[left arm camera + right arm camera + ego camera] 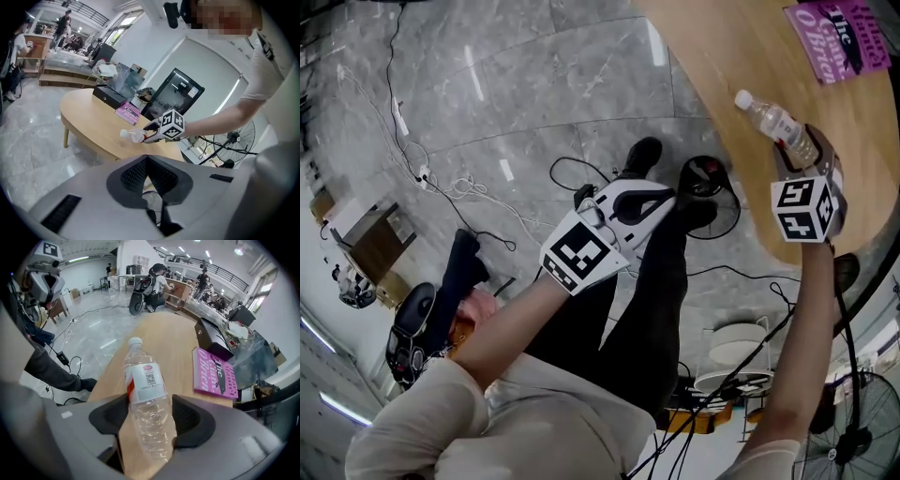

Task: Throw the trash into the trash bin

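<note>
Firmly clamped in the right gripper (pixel 797 150), an empty clear plastic bottle (pixel 144 385) is held over the near edge of a rounded wooden table (pixel 173 343). The jaws' dark pads press its lower body from left and right. Whether the bottle touches the wood cannot be told. Its long axis runs straight out along the jaws, white cap at the far end and base tucked back toward the gripper, so it will likely travel as an extension of the hand. A purple book (pixel 213 373) lies on the table to the bottle's right, apart from it. The left gripper (pixel 148 164), jaws together on nothing, hangs over the floor to the left, well apart from the bottle; the right hand alone is placed to carry it. No trash bin can be made out in any view, only grey tiled floor (pixel 516 84) strewn with cables. The drop point is therefore judged to lie off the table, and the next move appears to call for swinging the bottle clear of the edge.
</note>
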The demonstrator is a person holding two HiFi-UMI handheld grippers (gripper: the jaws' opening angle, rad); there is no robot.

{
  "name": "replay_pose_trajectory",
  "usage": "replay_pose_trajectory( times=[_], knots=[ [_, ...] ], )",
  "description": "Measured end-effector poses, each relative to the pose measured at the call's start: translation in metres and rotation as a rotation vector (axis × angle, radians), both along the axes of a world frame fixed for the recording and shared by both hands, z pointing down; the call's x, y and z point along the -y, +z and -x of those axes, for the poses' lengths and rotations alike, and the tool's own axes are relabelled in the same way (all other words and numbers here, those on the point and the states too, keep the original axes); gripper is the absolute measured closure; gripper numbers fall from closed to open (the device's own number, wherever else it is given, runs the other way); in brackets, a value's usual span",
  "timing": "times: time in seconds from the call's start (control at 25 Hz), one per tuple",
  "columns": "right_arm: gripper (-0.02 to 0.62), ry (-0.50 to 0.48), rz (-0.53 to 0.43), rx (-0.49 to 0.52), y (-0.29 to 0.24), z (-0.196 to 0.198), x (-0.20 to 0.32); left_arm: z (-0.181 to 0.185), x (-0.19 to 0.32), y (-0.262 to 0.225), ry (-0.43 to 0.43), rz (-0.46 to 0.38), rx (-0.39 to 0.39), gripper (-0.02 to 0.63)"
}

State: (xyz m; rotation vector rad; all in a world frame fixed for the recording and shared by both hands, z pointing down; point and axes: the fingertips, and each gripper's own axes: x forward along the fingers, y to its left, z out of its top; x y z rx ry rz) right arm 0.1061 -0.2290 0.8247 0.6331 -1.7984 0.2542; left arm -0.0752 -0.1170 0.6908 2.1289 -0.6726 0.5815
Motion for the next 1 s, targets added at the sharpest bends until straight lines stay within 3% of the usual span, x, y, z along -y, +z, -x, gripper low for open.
replay_pose_trajectory(
  times=[0.76, 1.0],
  knots=[
    [0.298, 0.290, 0.061, 0.078, -0.027, -0.009, -0.160, -0.038, -0.062, 0.011, 0.165, 0.005, 0.014, 0.600],
    [0.298, 0.337, 0.080, 0.111, -0.027, -0.003, -0.201, -0.051, -0.075, 0.017, 0.214, -0.001, 0.017, 0.600]
  ],
)
